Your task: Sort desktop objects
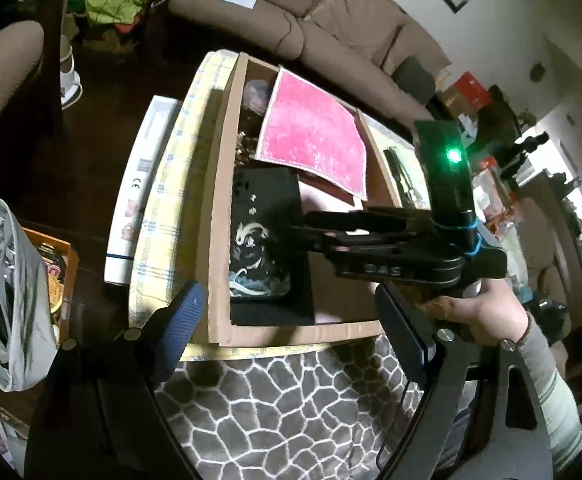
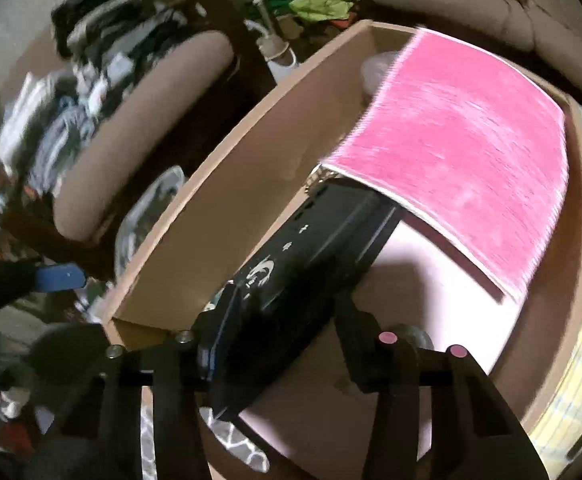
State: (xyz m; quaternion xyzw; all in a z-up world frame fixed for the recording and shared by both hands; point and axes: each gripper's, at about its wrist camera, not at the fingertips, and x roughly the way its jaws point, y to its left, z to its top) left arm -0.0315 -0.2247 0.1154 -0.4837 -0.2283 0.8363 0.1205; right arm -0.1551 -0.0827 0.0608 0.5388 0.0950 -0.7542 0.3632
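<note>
A black box with a white dragon print (image 1: 259, 240) lies in the near left corner of the open cardboard box (image 1: 215, 200). My right gripper (image 1: 311, 232) is shut on the black box (image 2: 303, 264) and holds it by its right edge, inside the cardboard box (image 2: 219, 200). A pink cloth (image 1: 315, 136) lies over the far part of the cardboard box, and it also shows in the right wrist view (image 2: 459, 144). My left gripper (image 1: 291, 320) is open and empty, hovering just in front of the cardboard box's near wall.
The cardboard box stands on a yellow plaid cloth (image 1: 163, 216). A grey patterned cushion (image 1: 291, 408) lies in front. A plastic bag (image 1: 7, 292) and an orange box (image 1: 59, 264) sit at left. A brown sofa (image 1: 331, 12) stands behind. A long white carton (image 1: 139, 184) lies left of the table.
</note>
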